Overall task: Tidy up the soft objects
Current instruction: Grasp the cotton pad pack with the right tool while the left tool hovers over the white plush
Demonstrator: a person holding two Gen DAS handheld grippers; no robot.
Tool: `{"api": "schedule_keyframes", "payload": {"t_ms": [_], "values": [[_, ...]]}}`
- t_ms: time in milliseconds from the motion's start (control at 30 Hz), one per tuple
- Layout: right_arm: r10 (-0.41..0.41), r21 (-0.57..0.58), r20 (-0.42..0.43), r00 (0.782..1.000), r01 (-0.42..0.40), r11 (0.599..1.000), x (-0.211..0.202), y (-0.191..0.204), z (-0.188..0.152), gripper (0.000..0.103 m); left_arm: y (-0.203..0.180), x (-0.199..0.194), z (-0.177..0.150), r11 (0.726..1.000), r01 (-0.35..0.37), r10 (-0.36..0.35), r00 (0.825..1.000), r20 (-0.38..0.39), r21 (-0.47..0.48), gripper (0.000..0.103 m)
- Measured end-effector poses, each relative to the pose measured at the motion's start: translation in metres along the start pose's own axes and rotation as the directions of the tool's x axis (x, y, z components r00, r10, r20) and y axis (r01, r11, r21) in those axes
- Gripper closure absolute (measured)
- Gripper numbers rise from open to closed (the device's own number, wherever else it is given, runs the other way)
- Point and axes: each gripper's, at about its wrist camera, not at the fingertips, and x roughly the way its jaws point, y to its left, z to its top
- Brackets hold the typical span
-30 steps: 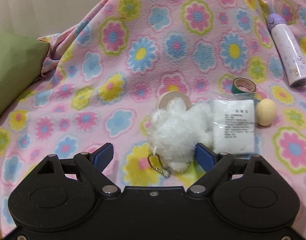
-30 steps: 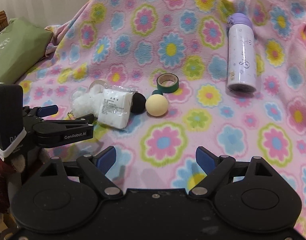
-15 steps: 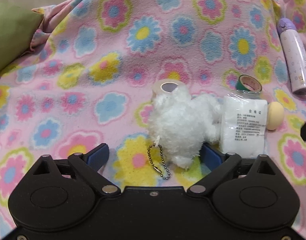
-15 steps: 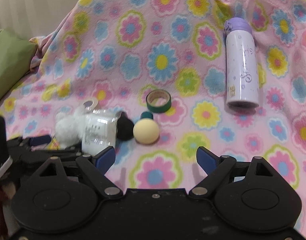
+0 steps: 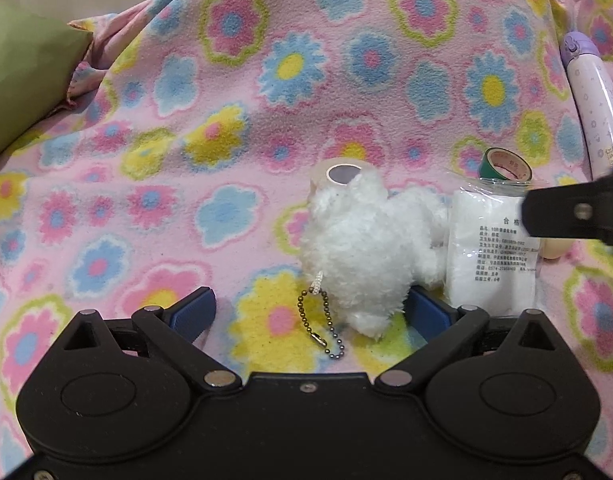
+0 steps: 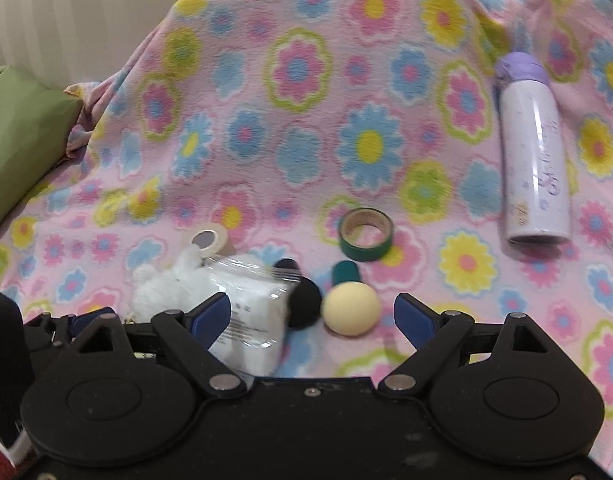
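Note:
A white plush toy (image 5: 362,240) with a bead chain lies on the flowered blanket (image 5: 234,92); it also shows in the right wrist view (image 6: 166,284). A clear bag of white cotton (image 5: 490,256) lies to its right, also in the right wrist view (image 6: 250,312). My left gripper (image 5: 310,308) is open, its right finger beside the plush's base. My right gripper (image 6: 310,314) is open and empty, just in front of a cream sponge ball (image 6: 351,307) and a black sponge ball (image 6: 304,304); the bag lies at its left finger.
A green tape roll (image 6: 365,234), a pale tape roll (image 6: 206,240) and a teal cap (image 6: 345,272) lie behind the soft things. A lilac bottle (image 6: 532,152) lies at the right. A green cushion (image 6: 14,148) sits at the left edge.
Both grippers have moved forward toward the cluster. The right gripper has come in from the right and now shows in the left wrist view over the bag.

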Motion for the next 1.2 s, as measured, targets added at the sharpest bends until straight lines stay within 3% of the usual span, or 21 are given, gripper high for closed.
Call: {"api": "schedule_keyframes", "payload": {"t_ms": [200,433,533,667,933,1100,1200], "values": [[-0.037,-0.006,-0.049,0.998,0.037,0.999,0.018,0.008,0.001,0.013,0.000,0.000,0.000,1.000,-0.005,0.005,1.000,-0.001,0.001,0.003],[-0.101,0.062,-0.055,0.993,0.105,0.993,0.019,-0.016,-0.002,0.010,0.000,0.000,0.000,1.000,-0.003,0.003,1.000,-0.004,-0.002,0.003],[-0.176,0.083,-0.038,0.984,0.179,0.980,0.013,-0.024,-0.003,0.009,0.001,0.000,0.000,1.000,-0.002,0.002,1.000,-0.005,-0.005,0.003],[-0.315,0.063,-0.019,0.949,0.316,0.947,0.005,-0.023,-0.006,0.011,0.001,0.000,0.000,1.000,-0.004,0.004,1.000,-0.006,-0.008,0.003],[-0.114,0.007,0.046,0.992,0.114,0.993,-0.010,-0.002,-0.007,0.011,0.001,0.000,0.000,1.000,-0.004,0.004,1.000,-0.007,-0.010,0.003],[-0.054,-0.061,-0.005,0.999,0.053,0.997,0.004,0.010,-0.004,0.029,0.001,0.000,0.000,1.000,-0.004,0.004,1.000,-0.007,-0.011,0.003],[-0.018,-0.074,-0.049,0.999,0.014,0.997,0.012,0.013,-0.003,0.033,0.001,0.001,0.000,1.000,-0.004,0.004,1.000,-0.007,-0.012,0.003]]}}
